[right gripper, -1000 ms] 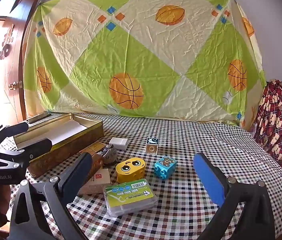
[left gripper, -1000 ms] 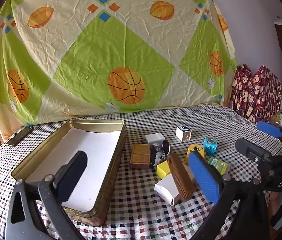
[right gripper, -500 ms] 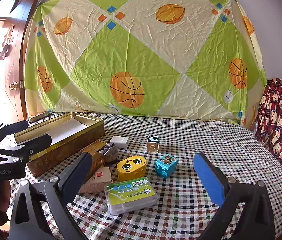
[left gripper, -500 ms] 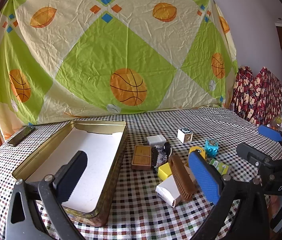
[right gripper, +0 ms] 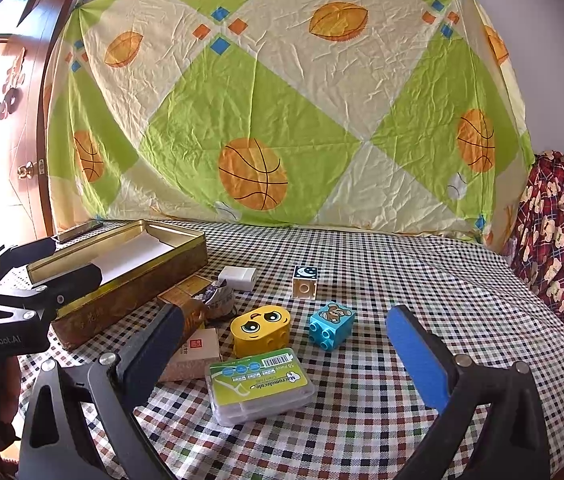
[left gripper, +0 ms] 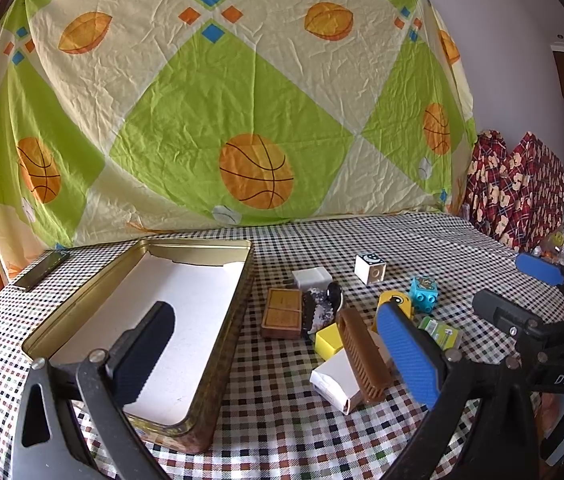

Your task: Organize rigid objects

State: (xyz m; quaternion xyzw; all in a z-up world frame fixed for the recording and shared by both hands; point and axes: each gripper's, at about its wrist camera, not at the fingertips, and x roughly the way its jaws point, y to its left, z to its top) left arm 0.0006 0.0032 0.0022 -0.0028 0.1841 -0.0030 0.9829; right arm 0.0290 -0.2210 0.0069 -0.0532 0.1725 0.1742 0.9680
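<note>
An open gold tin [left gripper: 238,320] with a white liner stands on the checked table, also in the right wrist view [right gripper: 134,276]. Beside it lie a brown comb [left gripper: 361,354], a white box [left gripper: 335,384], a brown wooden box [left gripper: 282,314], a yellow face block [right gripper: 260,330], a blue block [right gripper: 331,324], a white cube [right gripper: 305,282], a white charger [right gripper: 238,277] and a green-labelled clear case [right gripper: 260,384]. My left gripper [left gripper: 278,356] is open and empty over the tin's near right wall. My right gripper [right gripper: 285,356] is open and empty above the clear case.
A dark phone [left gripper: 40,270] lies at the table's far left edge. A basketball-print sheet [right gripper: 282,112] hangs behind the table. Red patterned cloth [right gripper: 557,236] is at the right. A wooden door [right gripper: 14,120] stands at the left.
Both grippers have drifted slightly; the views shift a little. Both stay open and empty, and no object on the table has moved.
</note>
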